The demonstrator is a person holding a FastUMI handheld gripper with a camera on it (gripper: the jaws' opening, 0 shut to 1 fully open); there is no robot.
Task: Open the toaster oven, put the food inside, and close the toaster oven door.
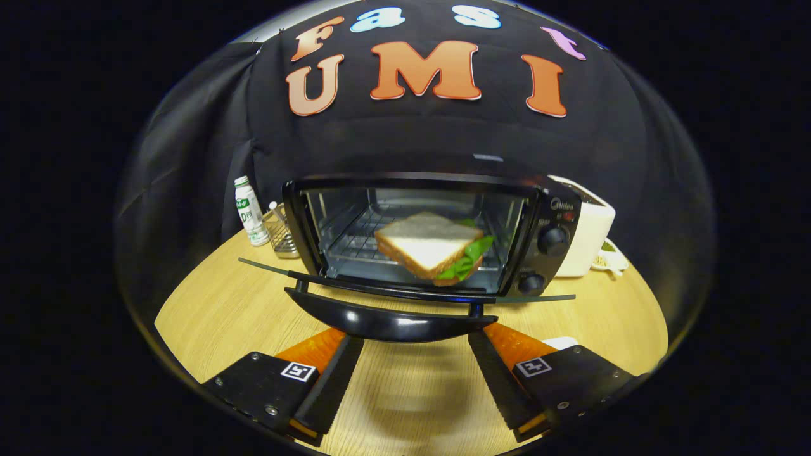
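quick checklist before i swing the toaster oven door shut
1. Sandwich fully inside on the rack: ok.
2. Lettuce clear of the door's path: cannot tell.
3. Toaster oven door folded down open: ok.
4. Door handle just ahead of the tongs: ok.
5. Tongs open, holding nothing: ok.
6. Tongs under the handle for lifting: cannot tell.
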